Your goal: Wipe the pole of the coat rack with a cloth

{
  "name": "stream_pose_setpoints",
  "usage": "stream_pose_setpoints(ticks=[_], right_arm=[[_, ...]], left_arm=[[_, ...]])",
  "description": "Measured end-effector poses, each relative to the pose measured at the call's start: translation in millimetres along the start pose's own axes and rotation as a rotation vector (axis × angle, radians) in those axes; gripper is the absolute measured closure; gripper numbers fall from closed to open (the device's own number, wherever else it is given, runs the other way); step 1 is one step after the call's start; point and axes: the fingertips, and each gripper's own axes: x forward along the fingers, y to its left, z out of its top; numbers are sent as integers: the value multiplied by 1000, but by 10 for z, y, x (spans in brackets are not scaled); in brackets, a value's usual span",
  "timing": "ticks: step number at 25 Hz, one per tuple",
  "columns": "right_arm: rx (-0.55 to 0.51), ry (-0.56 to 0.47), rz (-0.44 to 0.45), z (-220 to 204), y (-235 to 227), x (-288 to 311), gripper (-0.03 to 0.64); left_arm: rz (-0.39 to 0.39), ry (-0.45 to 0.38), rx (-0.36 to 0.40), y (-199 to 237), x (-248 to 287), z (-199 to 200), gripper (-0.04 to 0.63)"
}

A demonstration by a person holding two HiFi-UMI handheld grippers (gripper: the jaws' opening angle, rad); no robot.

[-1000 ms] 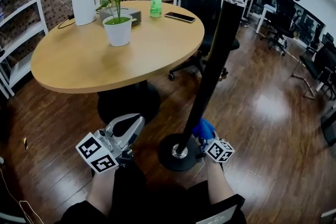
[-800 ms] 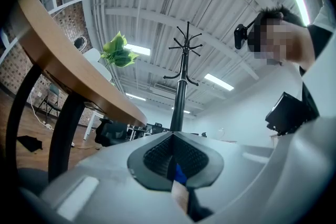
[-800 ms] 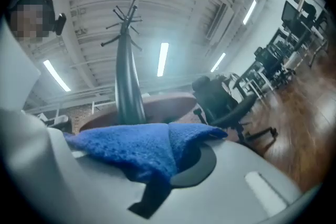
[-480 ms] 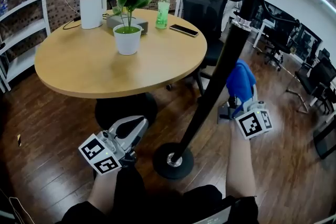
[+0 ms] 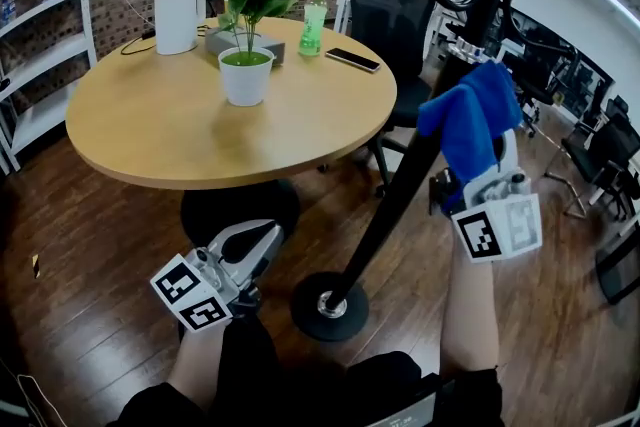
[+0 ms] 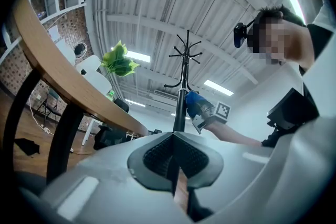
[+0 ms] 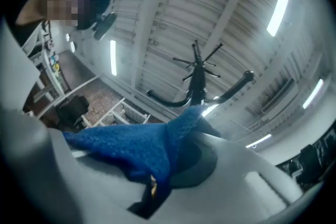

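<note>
Right hand-held gripper (image 7: 151, 186) is clenching the blue cloth (image 5: 470, 120), holding it against the coat rack pole (image 5: 400, 205) just to its left. Left hand-held gripper (image 5: 250, 250) is hanging low, clenched on nothing and not steadying the rack, so a hard stroke risks tipping it.

on my feed both grippers read as smooth, pale grey moulded shells. the left gripper (image 5: 262, 237) narrows to dark ribbed rubber pads (image 6: 157, 157) set in a rounded grey collar; the right gripper (image 7: 181, 168) shows the same dark grey collar. at the 6 o'clock end of each shell sits a white cube printed with black square codes: the left marker cube (image 5: 188, 292) and the right marker cube (image 5: 497, 230). the wearer's black sleeves (image 5: 150, 405) end above the forearms. a small black head camera (image 6: 240, 34) sits at the brow.
</note>
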Motion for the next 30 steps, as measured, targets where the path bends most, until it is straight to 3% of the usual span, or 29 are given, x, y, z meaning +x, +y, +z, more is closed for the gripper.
stream_pose_setpoints(ticks=[3,6,11,15,21,25,30], right_arm=[[-110,105,89,-403,374,-150,597],[-129,202,144,-929,645,-495,597],[-101,276,208,-1699,1128,-1130,597],[-79,503,268,-2564,1376,-1831,597],[79,765,263,-3491,1690,-2622,597],[178,860,253,-3835,1799,-2919,597],[191,860,243,-3709,1723,-2809,597]], left_arm=[[-10,17,2,-38,22,-34,595],[-10,31,-3,-37,11,-107,595],[0,69,-20,-11,-7,-300,595],[-2,87,-27,1,6,-393,595],[3,117,-47,23,-4,-553,595],[4,126,-47,29,-15,-586,595],[15,123,-42,35,-19,-573,595]])
